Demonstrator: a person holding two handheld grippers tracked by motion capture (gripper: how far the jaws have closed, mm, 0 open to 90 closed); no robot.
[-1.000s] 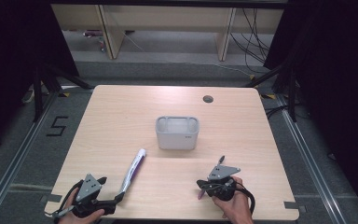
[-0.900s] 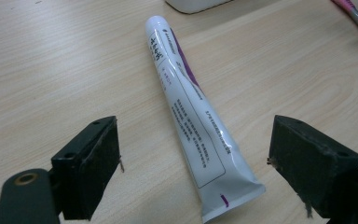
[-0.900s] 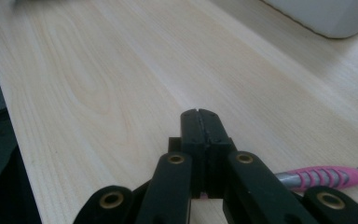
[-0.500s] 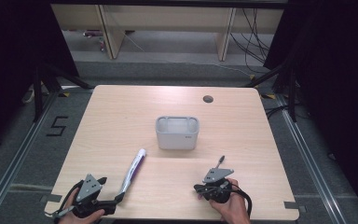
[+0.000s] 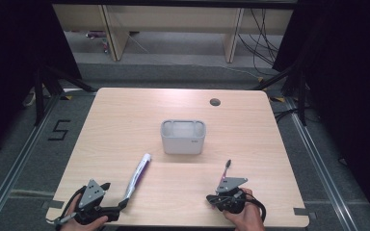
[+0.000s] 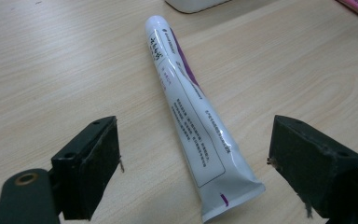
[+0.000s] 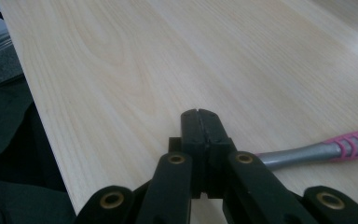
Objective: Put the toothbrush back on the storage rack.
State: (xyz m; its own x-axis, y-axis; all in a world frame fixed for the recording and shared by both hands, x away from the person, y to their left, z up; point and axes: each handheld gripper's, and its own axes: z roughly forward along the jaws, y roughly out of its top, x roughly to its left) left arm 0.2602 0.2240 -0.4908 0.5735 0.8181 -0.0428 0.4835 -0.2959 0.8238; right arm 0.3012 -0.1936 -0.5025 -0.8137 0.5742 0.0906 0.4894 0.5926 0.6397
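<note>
A white and purple toothpaste tube (image 6: 191, 112) lies flat on the wooden table, its crimped end toward me. My left gripper (image 6: 200, 158) is open wide, one jaw on each side of that end and neither touching it. In the high view the tube (image 5: 138, 174) points toward a grey container (image 5: 183, 137), and the left gripper (image 5: 120, 204) sits at the front left. My right gripper (image 7: 199, 116) is shut with nothing between its jaws. A toothbrush (image 7: 326, 149) with a grey and pink handle lies beside it. From above, the toothbrush (image 5: 228, 167) reaches past the right gripper (image 5: 211, 198) toward the container.
The table's front edge (image 7: 42, 121) runs close along the right gripper. A round cable hole (image 5: 215, 102) sits at the back right of the tabletop. Bare wood (image 5: 125, 120) surrounds the container.
The right hand has shifted slightly near the front edge, jaws still shut. The tube, toothbrush and left gripper have stayed in place.
</note>
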